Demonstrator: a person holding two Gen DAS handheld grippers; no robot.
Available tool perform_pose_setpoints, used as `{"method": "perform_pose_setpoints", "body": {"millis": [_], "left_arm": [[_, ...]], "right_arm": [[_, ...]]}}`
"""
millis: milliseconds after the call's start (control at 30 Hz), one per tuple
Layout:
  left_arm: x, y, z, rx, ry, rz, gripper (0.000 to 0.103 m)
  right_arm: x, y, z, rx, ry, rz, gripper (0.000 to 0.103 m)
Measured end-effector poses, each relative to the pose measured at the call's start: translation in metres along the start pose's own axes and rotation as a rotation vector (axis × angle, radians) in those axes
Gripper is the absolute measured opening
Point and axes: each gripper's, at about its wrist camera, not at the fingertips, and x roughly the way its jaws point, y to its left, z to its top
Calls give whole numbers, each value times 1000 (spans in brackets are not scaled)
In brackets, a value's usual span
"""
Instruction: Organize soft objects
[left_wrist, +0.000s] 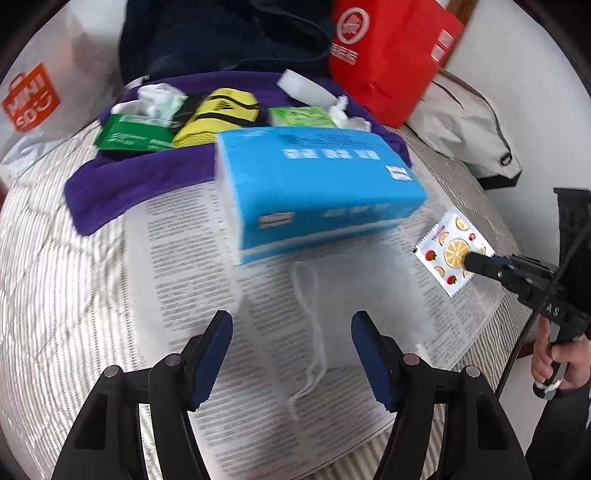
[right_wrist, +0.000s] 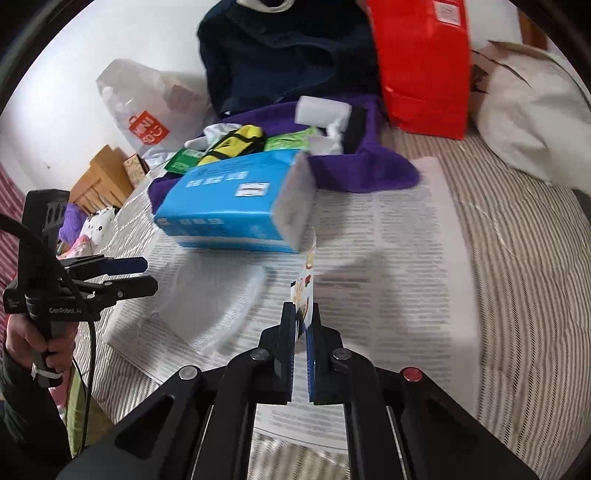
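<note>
Right wrist view: we see our right gripper (right_wrist: 301, 325) clenched on a small fruit-printed sachet (right_wrist: 307, 284), its pads pinching the lower edge so the packet stands upright between them. Our left gripper (left_wrist: 291, 325) is released, jaws spread with nothing between them, hanging over a white face mask (left_wrist: 332, 280) whose ear loop trails toward us. Both sit above a sheet of newspaper (right_wrist: 399, 236) spread on a striped bedcover (right_wrist: 517, 258). Just beyond lies a blue tissue pack (left_wrist: 314, 177), and behind it a purple towel (left_wrist: 122, 181) holding a yellow pouch (left_wrist: 218, 114) and green tissue packets (left_wrist: 136, 134). Farther back stand a red paper bag (left_wrist: 388, 55), a white plastic bag (left_wrist: 33, 96) and dark clothing (left_wrist: 221, 33).
</note>
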Motion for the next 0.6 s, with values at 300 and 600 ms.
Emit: {"method": "perform_pose_setpoints", "body": {"millis": [300, 600], "left_arm": [[10, -12, 5, 23, 32, 16, 65], [7, 2, 3, -4, 41, 42, 65]], "right_arm": [[24, -9, 6, 44, 33, 80, 10], [38, 1, 22, 51, 39, 154, 12]]}}
